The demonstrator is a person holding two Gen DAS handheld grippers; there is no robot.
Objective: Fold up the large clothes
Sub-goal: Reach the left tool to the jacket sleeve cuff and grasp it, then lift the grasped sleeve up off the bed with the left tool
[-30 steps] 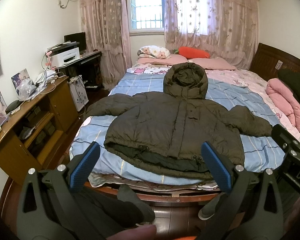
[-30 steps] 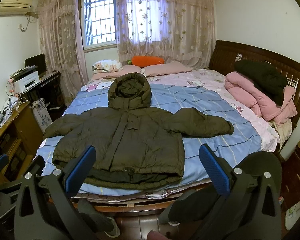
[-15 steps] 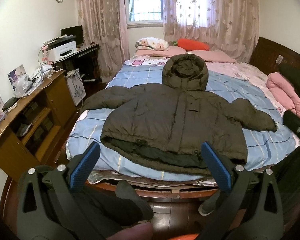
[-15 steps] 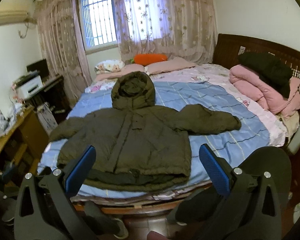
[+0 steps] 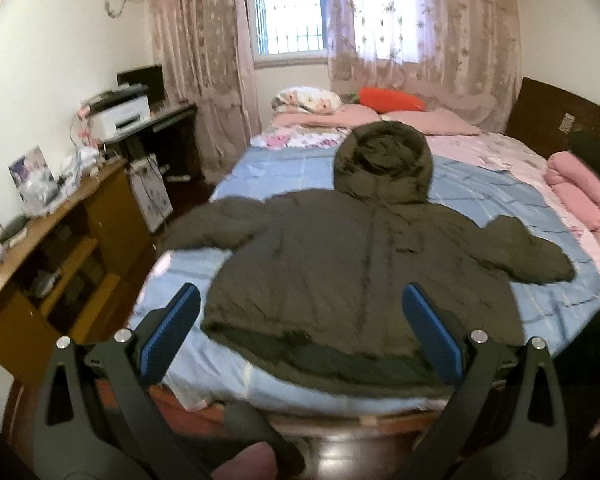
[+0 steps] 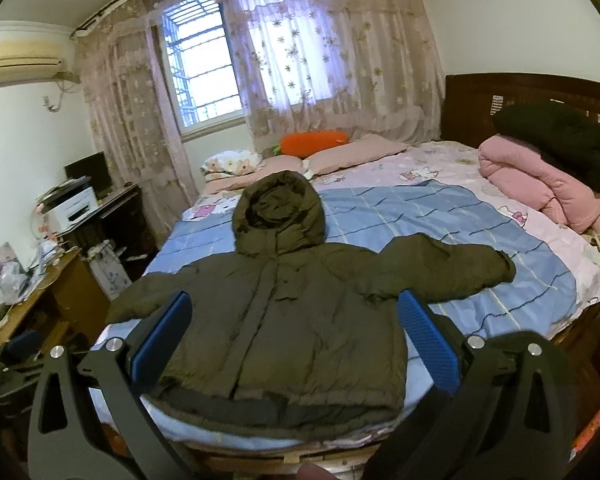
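A dark olive hooded puffer jacket [image 5: 352, 276] lies flat, front up, on the blue checked bedspread [image 5: 268, 176], sleeves spread to both sides, hood toward the pillows. It also shows in the right wrist view [image 6: 300, 320]. My left gripper [image 5: 300, 332] is open and empty, in the air before the jacket's hem near the foot of the bed. My right gripper [image 6: 296, 340] is open and empty, in the air before the jacket's lower half. Neither touches the jacket.
A wooden cabinet [image 5: 60, 248] and a desk with a printer [image 5: 120, 116] stand left of the bed. Pink quilts and a dark garment [image 6: 552, 152] are piled at the right by the headboard [image 6: 480, 100]. Pillows [image 6: 352, 152] lie at the far end.
Both grippers have moved forward toward the bed, so the jacket looks larger and nearer. Both stay open. The jacket has not moved.
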